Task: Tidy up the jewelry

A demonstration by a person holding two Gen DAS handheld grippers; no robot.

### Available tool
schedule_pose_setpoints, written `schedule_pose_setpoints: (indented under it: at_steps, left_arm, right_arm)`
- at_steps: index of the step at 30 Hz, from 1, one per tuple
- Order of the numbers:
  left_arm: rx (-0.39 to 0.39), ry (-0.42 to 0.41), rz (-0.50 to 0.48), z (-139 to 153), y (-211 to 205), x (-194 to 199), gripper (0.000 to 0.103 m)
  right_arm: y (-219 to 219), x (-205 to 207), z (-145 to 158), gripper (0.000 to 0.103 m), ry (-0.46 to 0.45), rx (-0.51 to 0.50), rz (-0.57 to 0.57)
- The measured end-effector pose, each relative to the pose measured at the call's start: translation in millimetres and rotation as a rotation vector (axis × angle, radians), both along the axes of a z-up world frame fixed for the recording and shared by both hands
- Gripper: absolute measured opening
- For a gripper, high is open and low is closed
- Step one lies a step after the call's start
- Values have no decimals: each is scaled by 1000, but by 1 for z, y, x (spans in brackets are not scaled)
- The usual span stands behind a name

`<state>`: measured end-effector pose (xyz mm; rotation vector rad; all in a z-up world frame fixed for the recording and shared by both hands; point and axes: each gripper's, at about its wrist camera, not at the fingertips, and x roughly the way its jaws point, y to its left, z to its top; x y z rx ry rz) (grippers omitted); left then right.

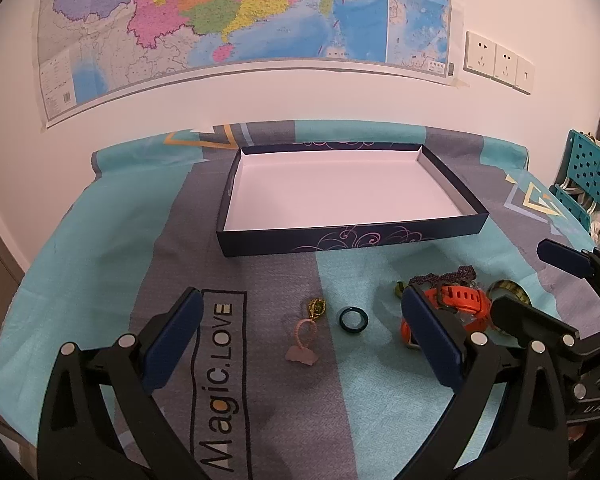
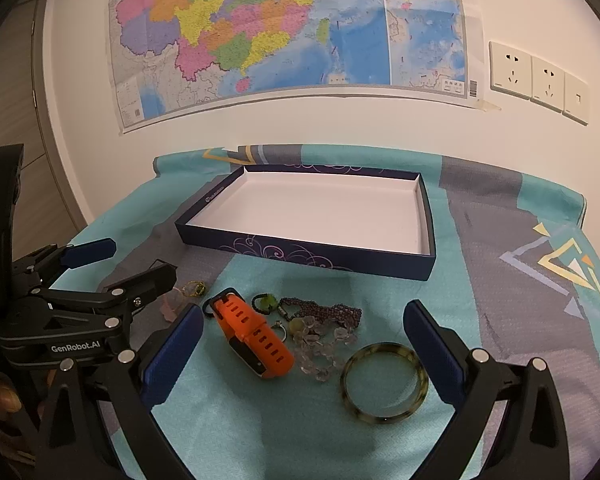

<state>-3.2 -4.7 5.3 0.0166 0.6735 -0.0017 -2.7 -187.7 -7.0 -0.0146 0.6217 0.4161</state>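
Left gripper [image 1: 304, 344]: your jaws stand wide apart, nothing between the pads; below them lie the dark ring [image 1: 353, 320] and the pink charm [image 1: 301, 342].
Right gripper [image 2: 303, 354]: also spread wide and holding nothing; the orange watch [image 2: 252, 336] and the mottled bangle [image 2: 384, 383] lie on the cloth between its fingers.
Box [image 1: 452, 227]: the shallow dark-blue box sits open on the cloth behind all the jewelry, white inside, nothing in it.
Only your left view shows: the dark ring, lying alone just right of the gold pendant [image 1: 316, 308]; the pink charm in full.
Only your right view shows: the whole pile, with the purple beaded chain [image 2: 332, 312], the clear bead bracelet [image 2: 320, 350] and the green stone charm [image 2: 267, 303] all bunched beside the watch, and the bangle just right of them.
Shared: each view catches the other gripper at its edge; the watch is half hidden behind your left gripper's right finger [image 1: 432, 340].
Cloth [image 2: 500, 224]: teal and grey, covering the table.
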Motion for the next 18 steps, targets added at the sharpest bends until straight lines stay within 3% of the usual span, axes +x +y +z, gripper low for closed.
schedule_pose_setpoints:
  at_steps: [18]
  left_arm:
    - [7,0,-15,-5,-4,1,98]
  right_arm:
    - [-2,1,0,97,4,12,4]
